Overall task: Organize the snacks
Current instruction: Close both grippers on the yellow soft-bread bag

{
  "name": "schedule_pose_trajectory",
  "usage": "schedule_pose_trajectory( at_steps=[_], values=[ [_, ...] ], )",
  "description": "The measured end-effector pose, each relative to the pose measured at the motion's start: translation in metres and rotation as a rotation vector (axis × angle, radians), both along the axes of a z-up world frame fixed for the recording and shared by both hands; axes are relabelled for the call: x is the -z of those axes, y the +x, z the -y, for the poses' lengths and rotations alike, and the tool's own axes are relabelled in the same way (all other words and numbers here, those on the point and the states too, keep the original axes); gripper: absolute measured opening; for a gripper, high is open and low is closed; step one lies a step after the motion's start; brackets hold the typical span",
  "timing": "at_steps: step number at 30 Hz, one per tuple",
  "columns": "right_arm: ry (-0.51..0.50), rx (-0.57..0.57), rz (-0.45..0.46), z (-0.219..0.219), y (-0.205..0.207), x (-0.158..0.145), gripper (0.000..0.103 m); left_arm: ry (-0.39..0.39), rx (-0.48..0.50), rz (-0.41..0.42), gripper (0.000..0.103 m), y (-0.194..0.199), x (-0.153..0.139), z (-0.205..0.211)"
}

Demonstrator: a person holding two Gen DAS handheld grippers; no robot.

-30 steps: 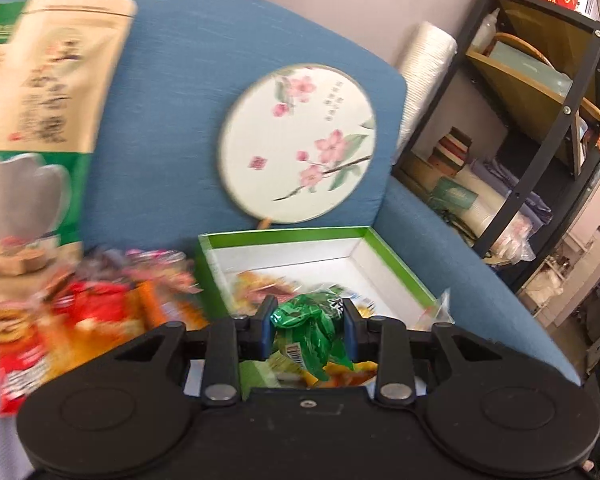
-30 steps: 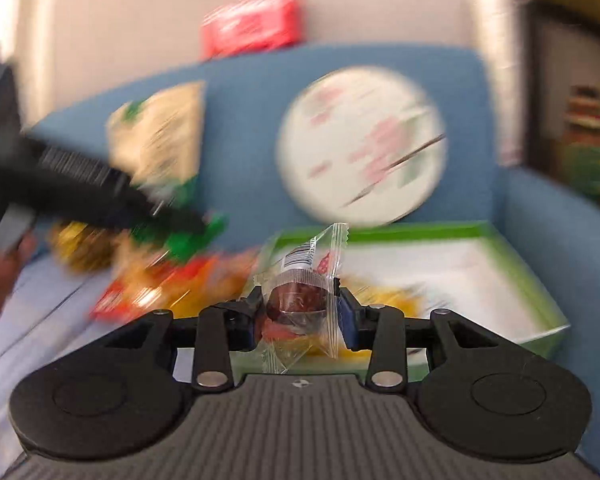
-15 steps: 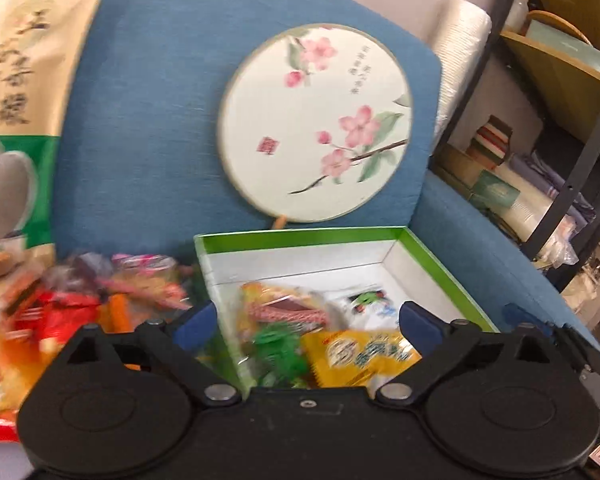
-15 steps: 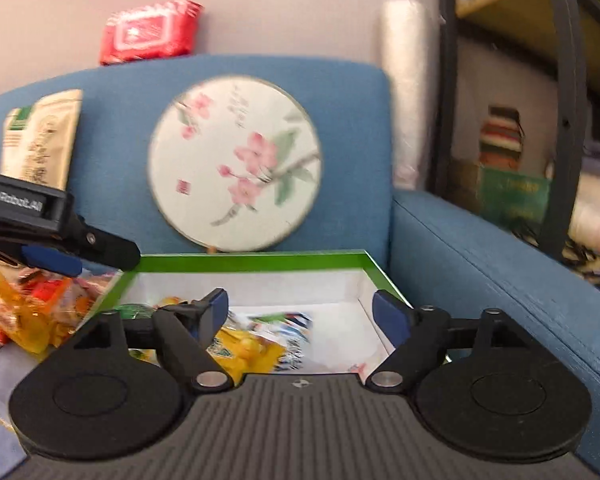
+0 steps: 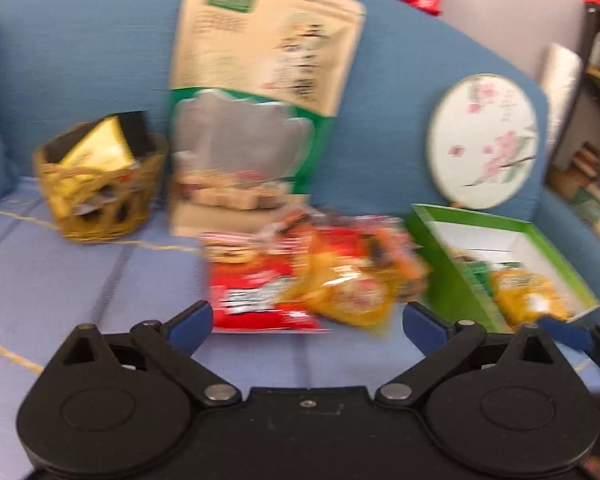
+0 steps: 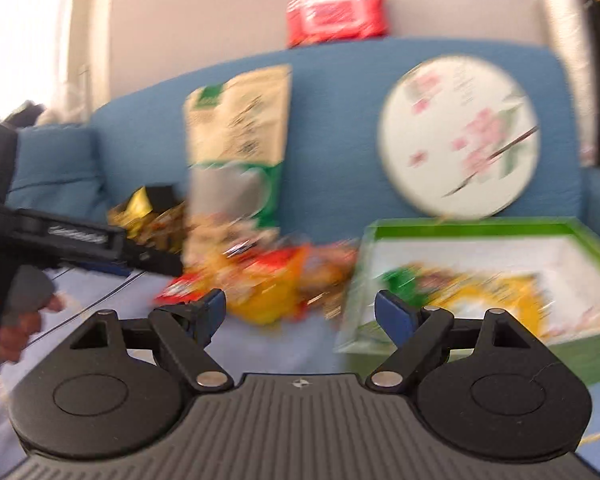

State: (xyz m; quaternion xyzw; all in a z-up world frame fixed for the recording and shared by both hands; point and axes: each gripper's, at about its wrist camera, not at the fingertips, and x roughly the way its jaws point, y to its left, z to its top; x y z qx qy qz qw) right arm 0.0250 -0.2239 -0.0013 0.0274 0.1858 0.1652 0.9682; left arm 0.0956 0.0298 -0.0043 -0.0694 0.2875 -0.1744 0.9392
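Observation:
A pile of small snack packets (image 5: 320, 276), red and yellow, lies on the blue sofa seat; it also shows in the right wrist view (image 6: 268, 280). A green box (image 5: 440, 264) with a white inside stands to its right and holds several packets; it also shows in the right wrist view (image 6: 572, 228). My left gripper (image 5: 306, 322) is open and empty, just in front of the pile. My right gripper (image 6: 300, 308) is open and empty, between the pile and the box. Both views are blurred.
A tall beige and green snack bag (image 5: 260, 100) leans on the sofa back. A wicker basket (image 5: 100, 192) with gold packets stands at the left. A round flowered fan (image 5: 482, 142) leans behind the box. A red pack (image 6: 336, 14) lies on the sofa top.
Both grippers let go of their packets over the green box, opened, then swung left toward the snack pile.

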Motion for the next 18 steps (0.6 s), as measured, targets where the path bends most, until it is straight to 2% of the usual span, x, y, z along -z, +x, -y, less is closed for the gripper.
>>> schedule_pose_trajectory(
  at_steps=[4, 8, 12, 15, 17, 18],
  values=[
    [-0.087, -0.065, -0.036, -0.032, 0.003, 0.011, 0.103, -0.078, -0.027, -0.021, 0.103, 0.017, 0.010, -0.020],
    [-0.237, -0.071, 0.012, -0.058, 0.020, 0.009, 0.103, -0.177, -0.032, -0.078, 0.103, 0.045, 0.018, -0.036],
    [-0.415, -0.093, 0.075, -0.087, 0.052, 0.010, 0.103, -0.177, -0.043, -0.091, 0.103, 0.056, 0.023, -0.049],
    [-0.564, -0.129, 0.086, -0.108, 0.083, 0.019, 0.103, -0.134, -0.064, -0.074, 0.103, 0.057, 0.024, -0.057],
    [-0.644, -0.125, 0.071, -0.115, 0.098, 0.028, 0.103, -0.143, -0.063, -0.087, 0.103, 0.057, 0.026, -0.061],
    [-0.654, -0.148, 0.025, -0.115, 0.106, 0.031, 0.089, -0.154, -0.055, -0.099, 0.103, 0.058, 0.027, -0.061]
  ],
)
